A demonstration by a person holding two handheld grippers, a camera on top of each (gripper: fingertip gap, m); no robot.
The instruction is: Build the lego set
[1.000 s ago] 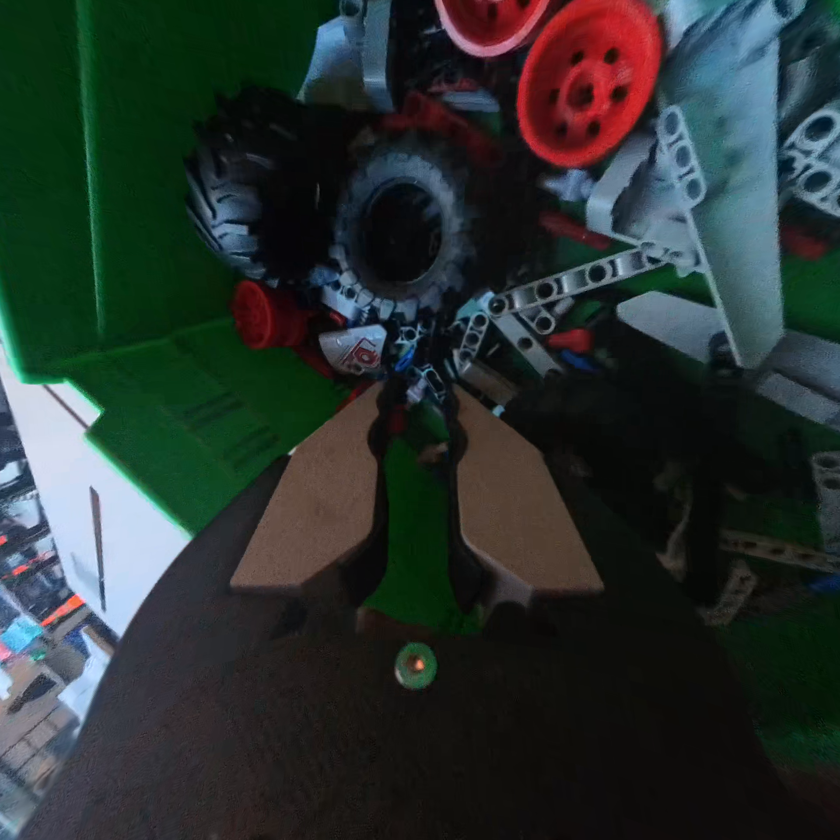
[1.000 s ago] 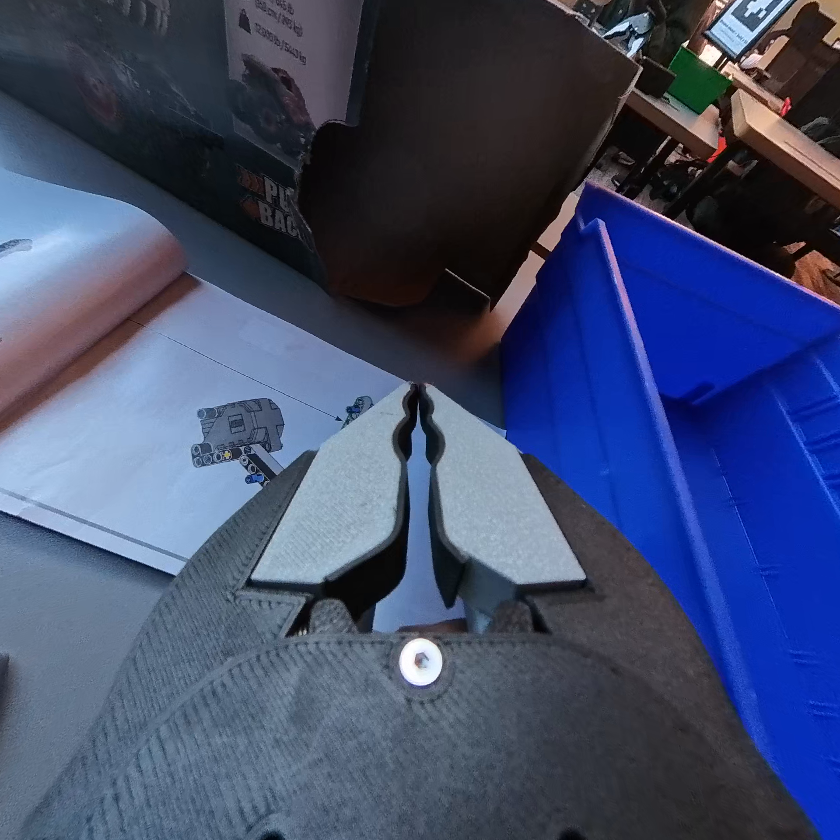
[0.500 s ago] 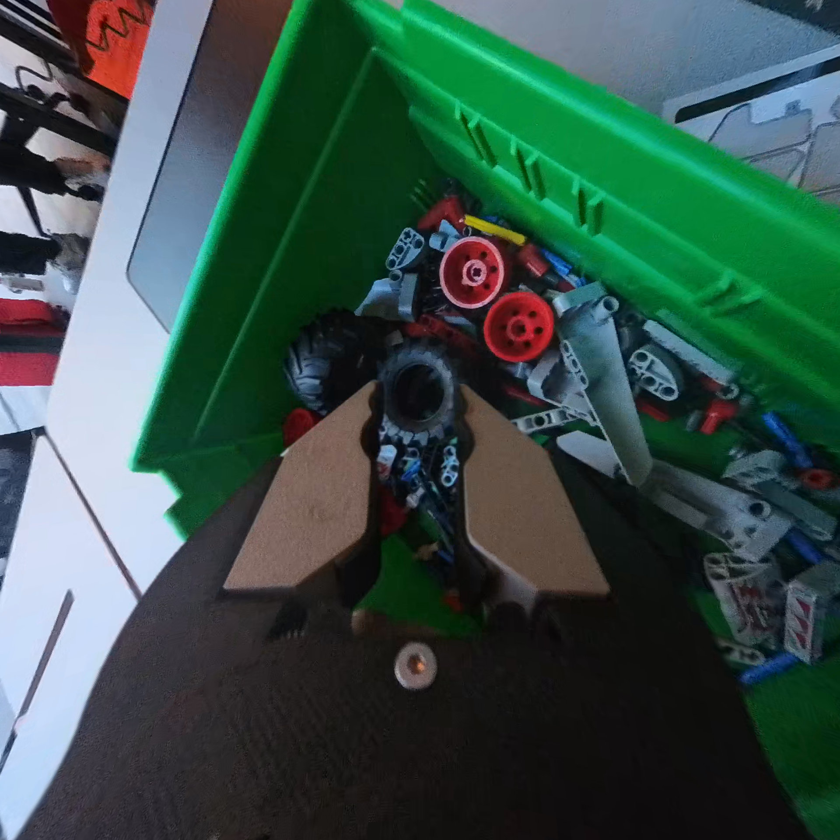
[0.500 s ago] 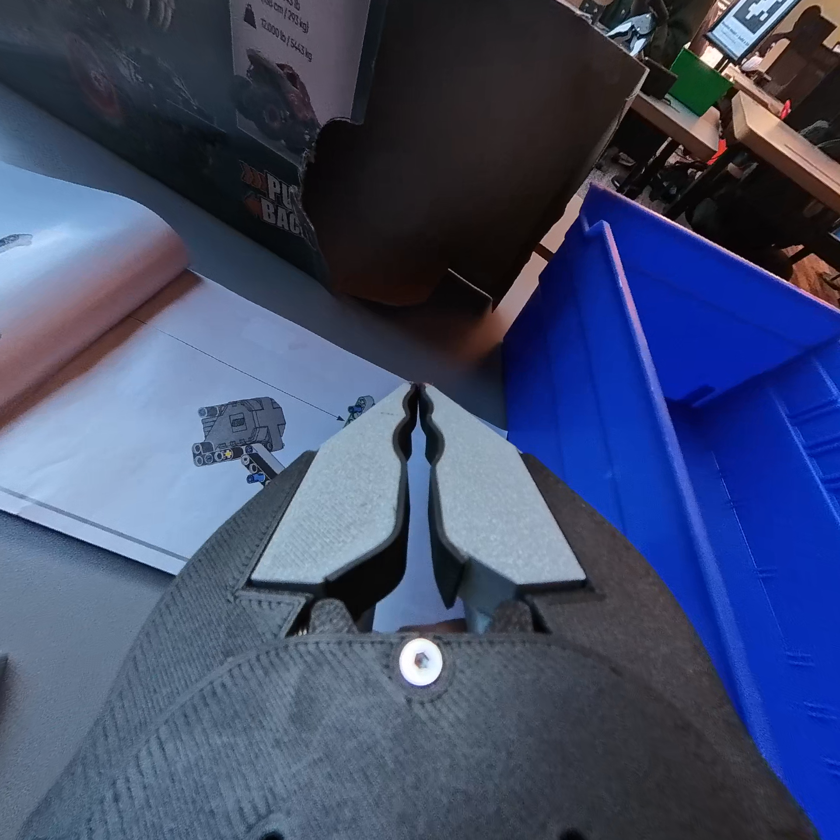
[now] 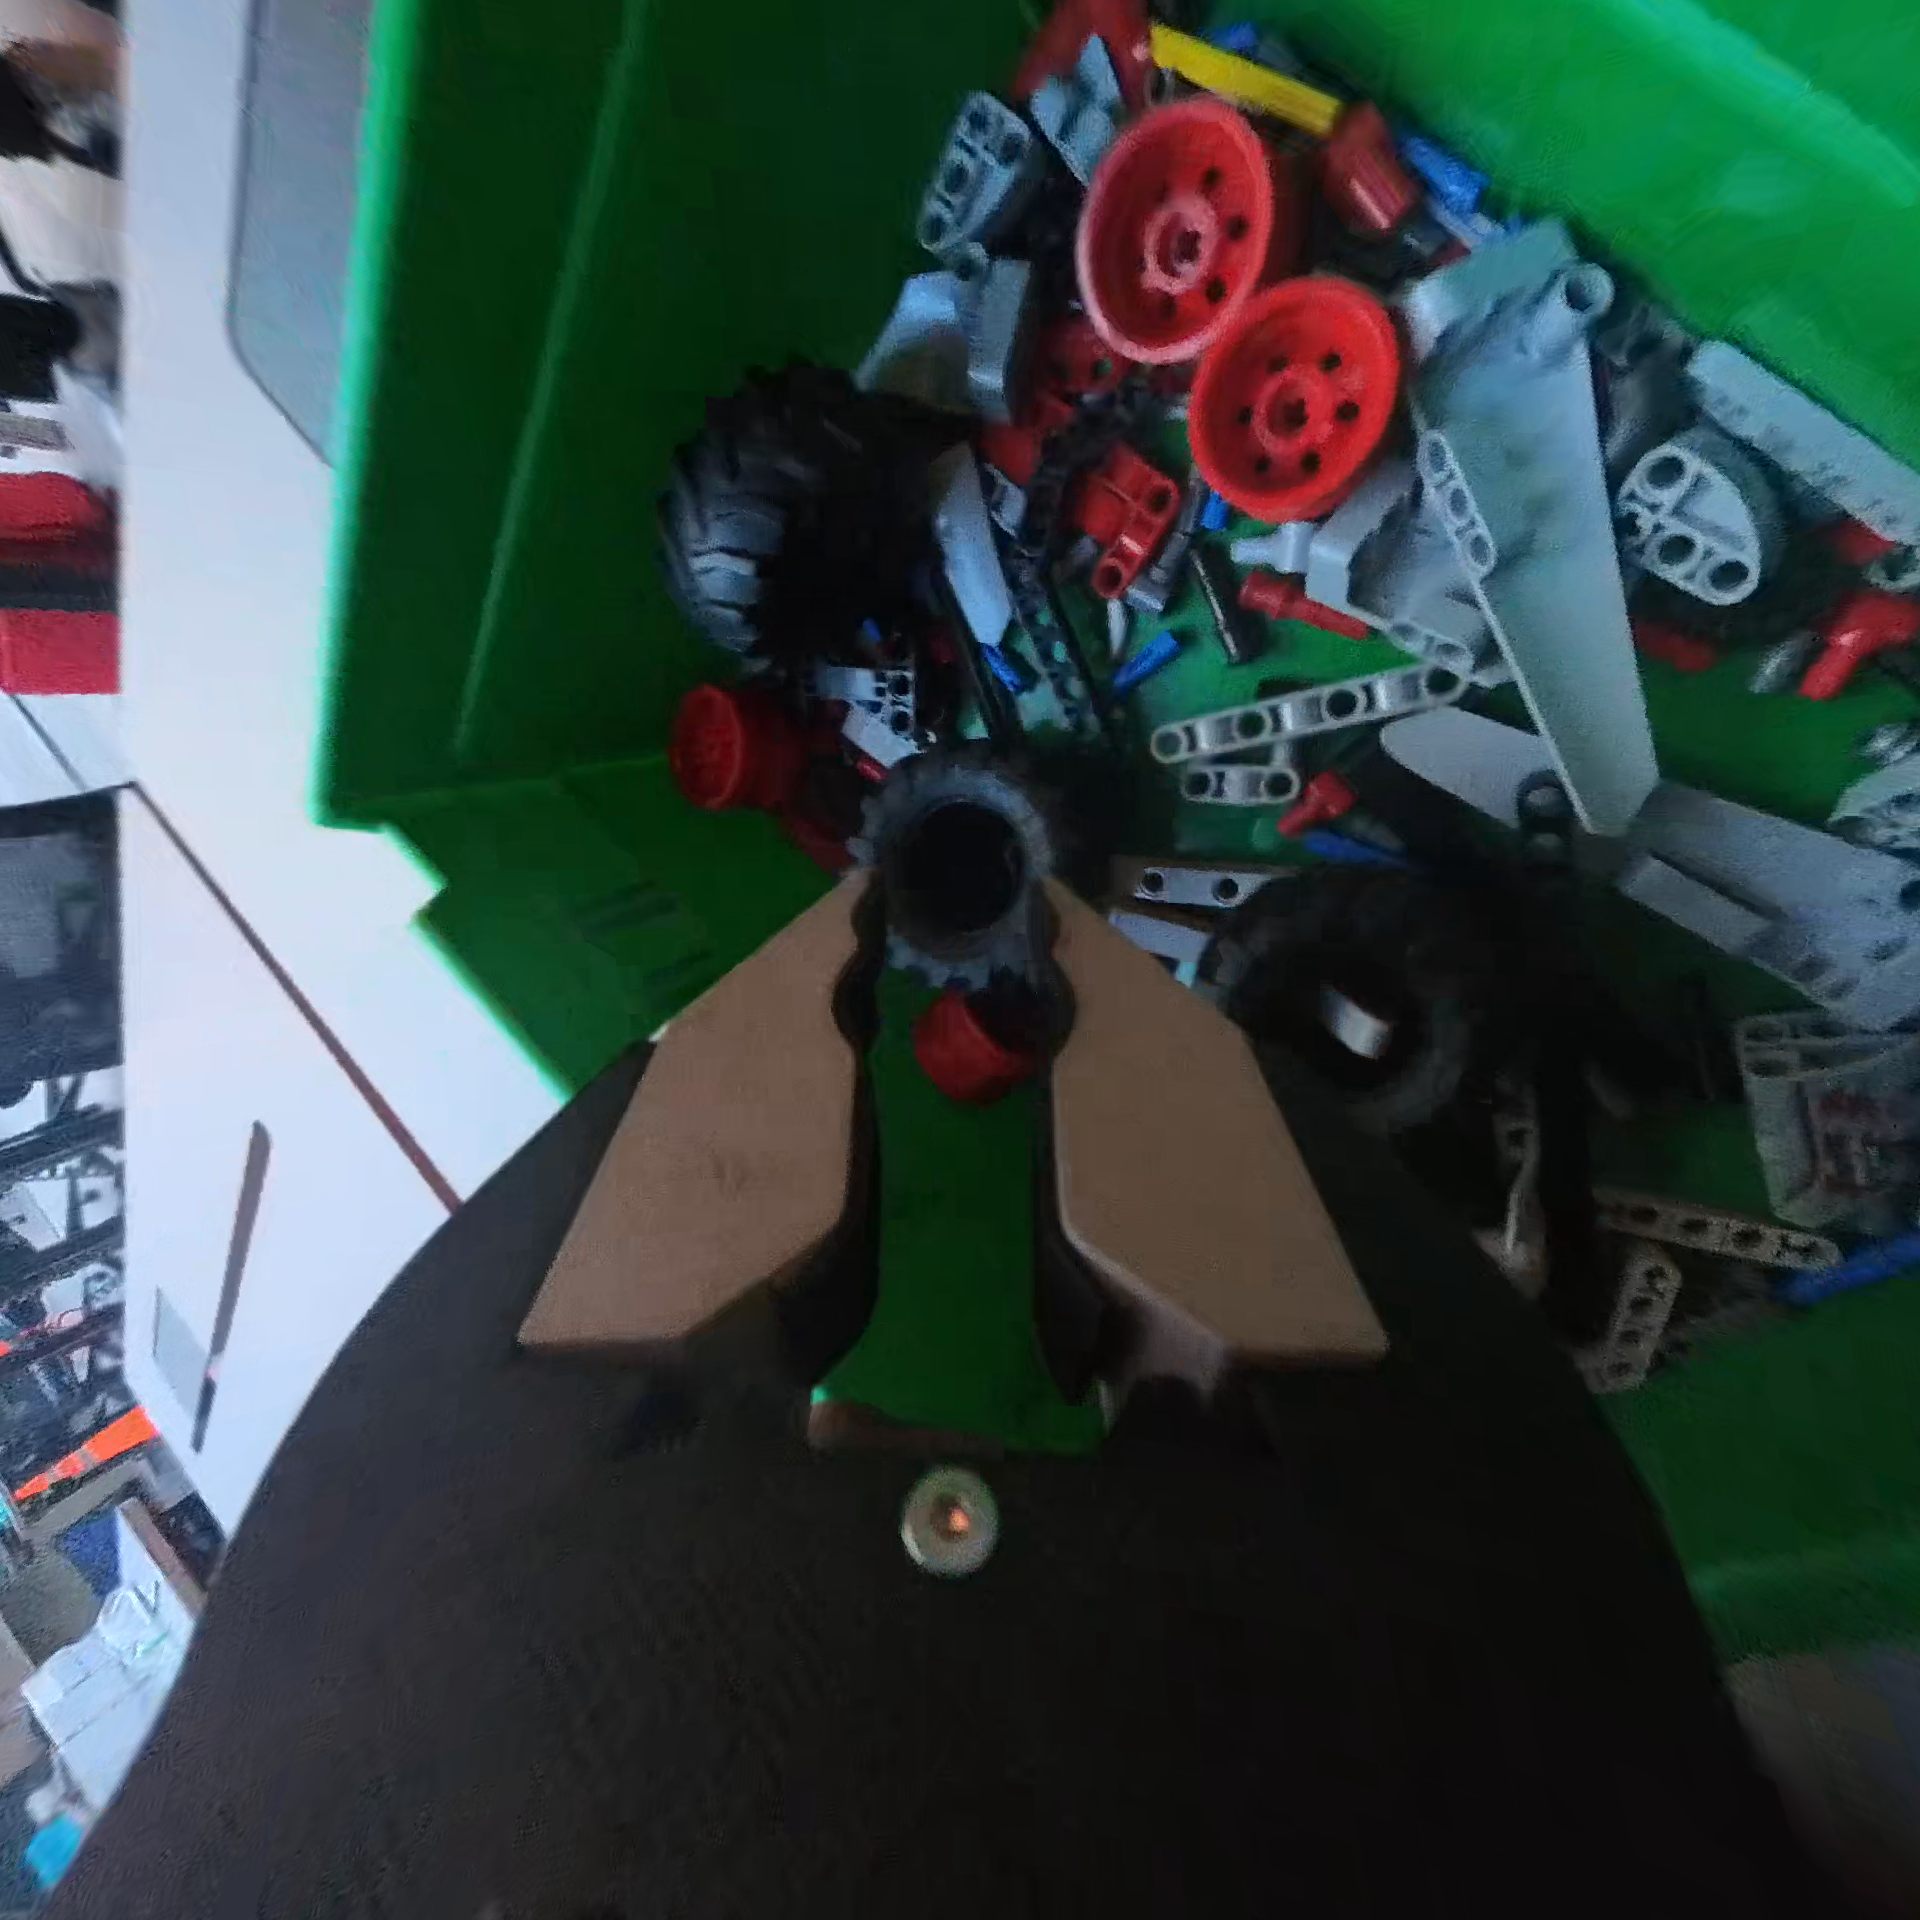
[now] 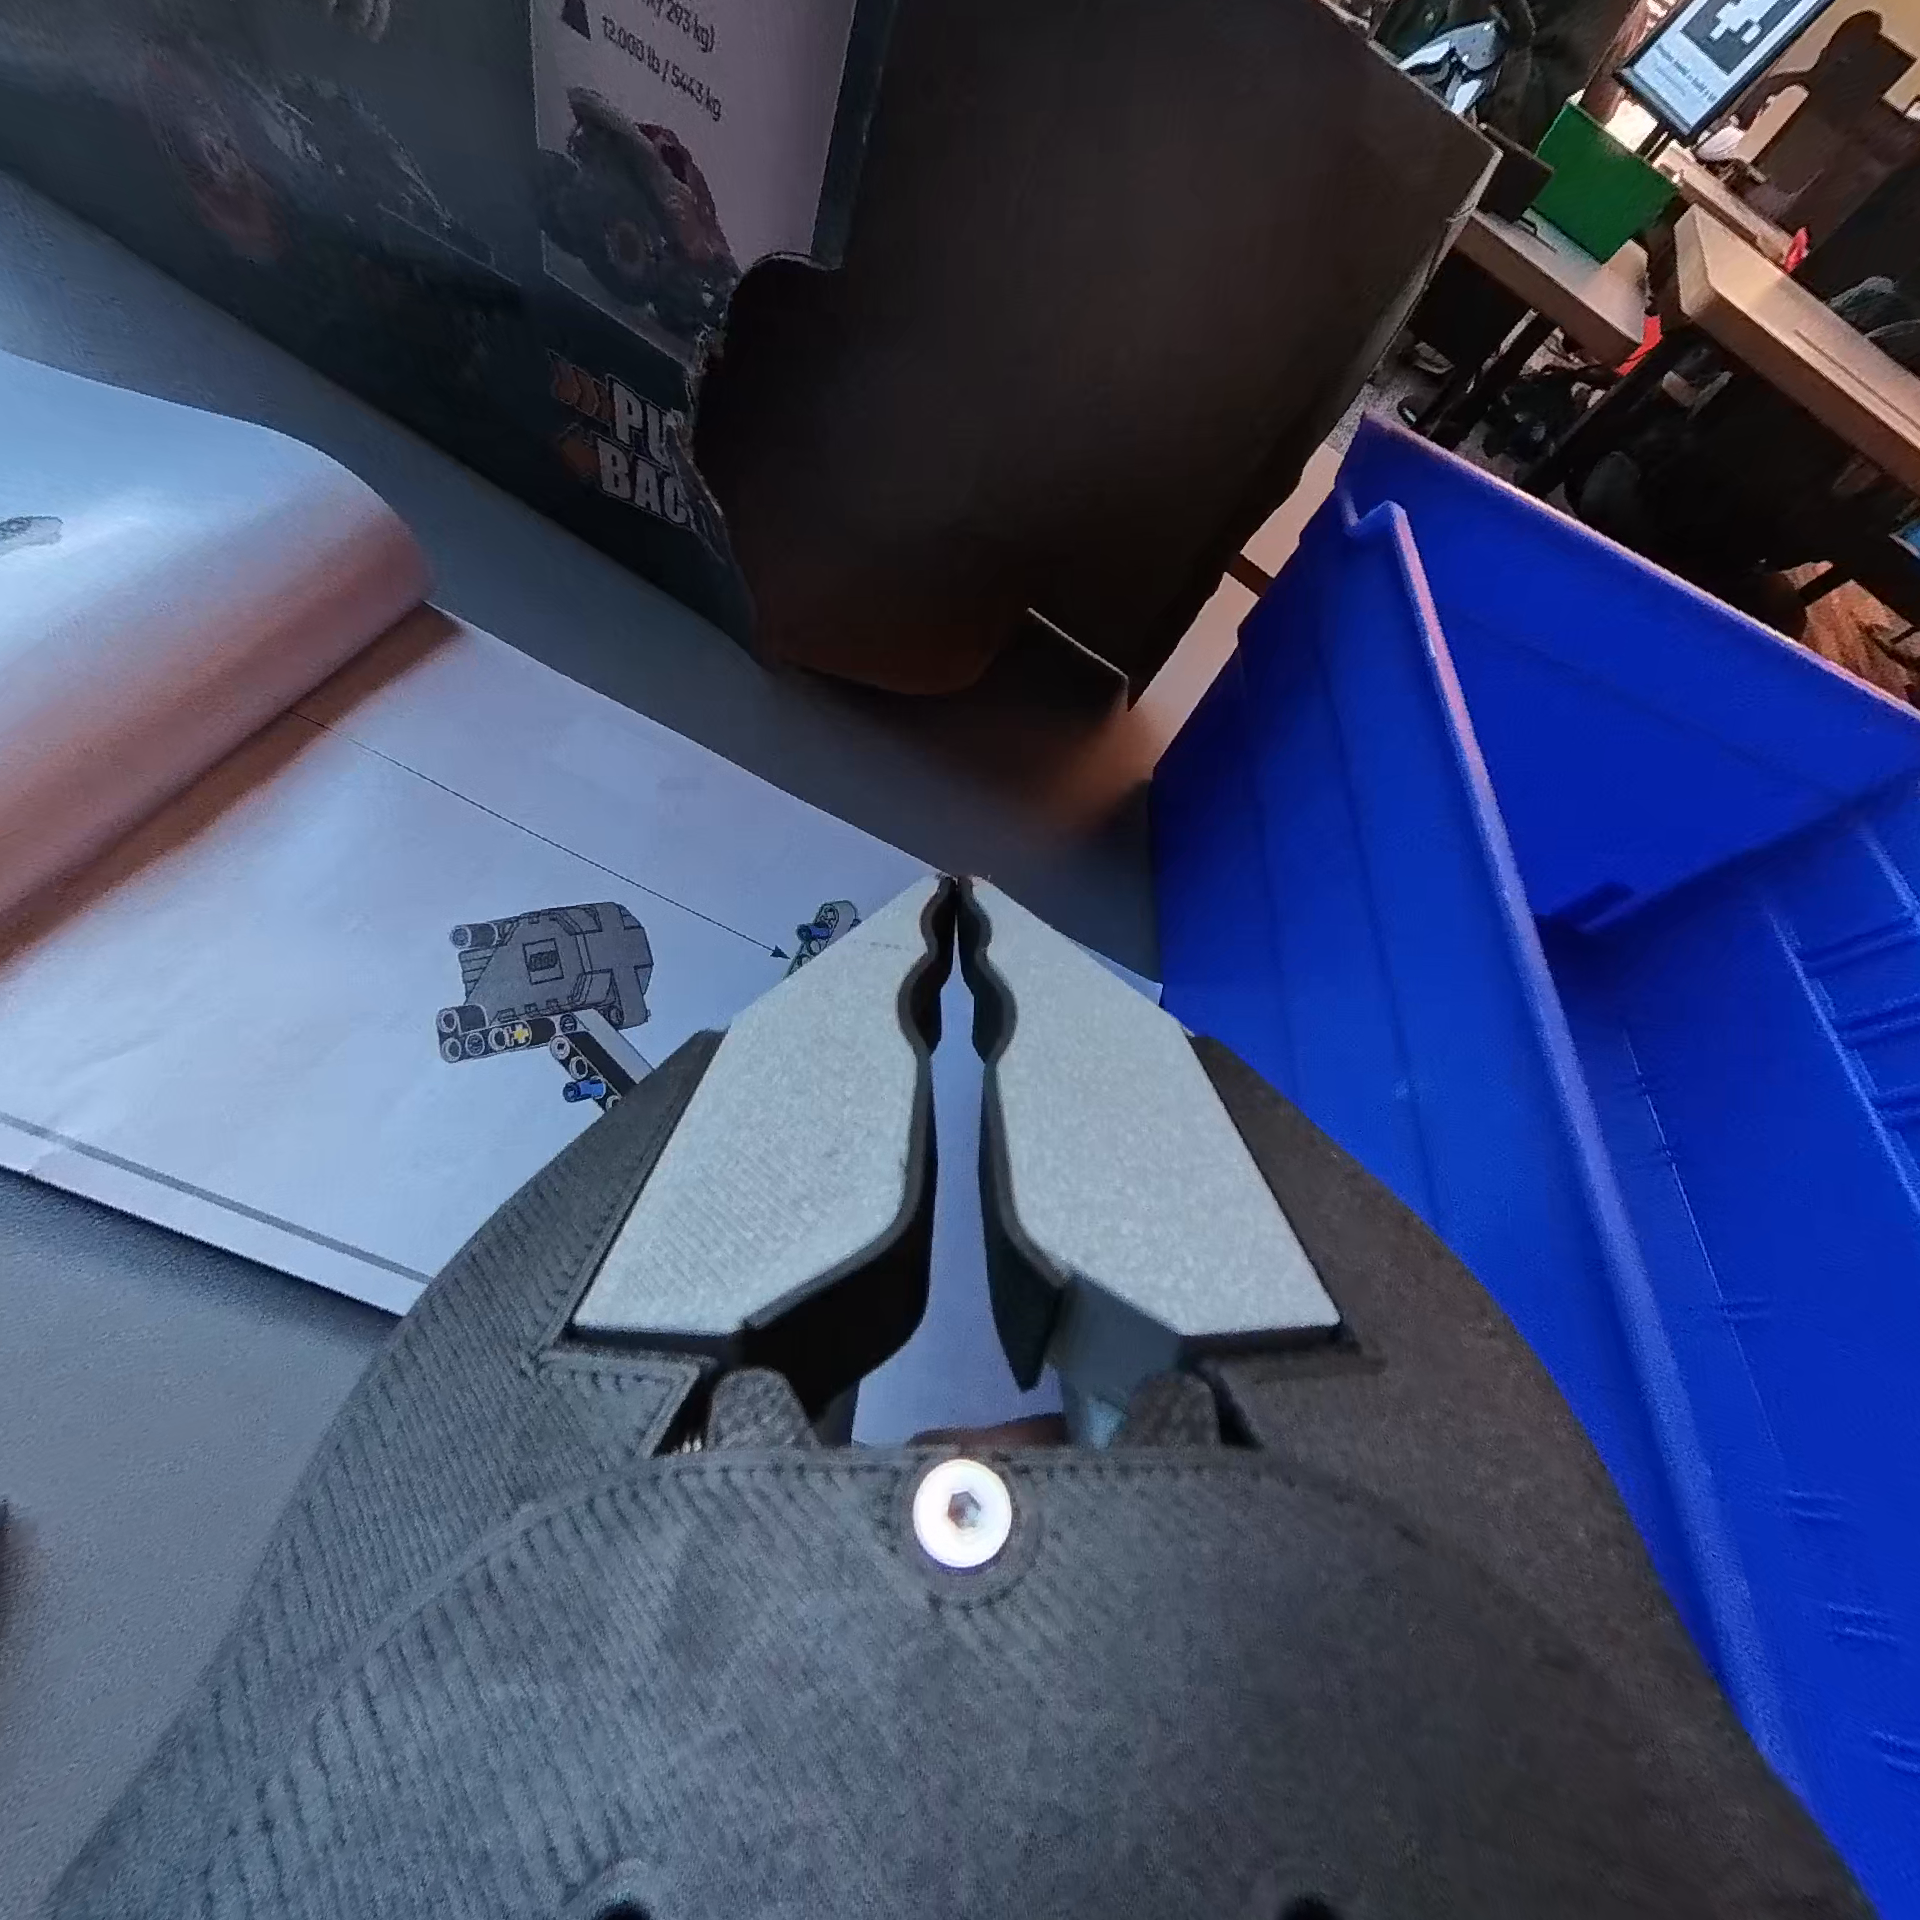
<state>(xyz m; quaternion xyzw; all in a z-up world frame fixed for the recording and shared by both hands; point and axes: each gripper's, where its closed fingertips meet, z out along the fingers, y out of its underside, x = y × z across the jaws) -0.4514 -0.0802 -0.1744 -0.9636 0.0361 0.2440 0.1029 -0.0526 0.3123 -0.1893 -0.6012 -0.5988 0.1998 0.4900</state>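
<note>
Since a moment ago your left gripper (image 5: 956,914) has dropped back into the green bin (image 5: 499,416), jaws pinching a black tyre (image 5: 961,878) at frame centre, your right gripper (image 6: 956,914) unmoved, jaws pressed together over the instruction booklet (image 6: 312,935), blue bin (image 6: 1558,935) at right.

Work surface: a grey tabletop (image 6: 125,1455) is lying under and to the left of the right gripper, in dim, bluish light.
Far desks: pale-topped tables (image 6: 1787,343) are standing well beyond the right gripper, up and to its right, with dark legs showing under them.
Screen: a monitor (image 6: 1714,52) is glowing at the far upper right of that view.
Cabinet side: a white panel (image 5: 208,935) is running down the left of the left gripper, a thin dark seam crossing it.
Shelving: blurred clutter in red, orange and black (image 5: 52,582) is sitting at the far left edge.
</note>
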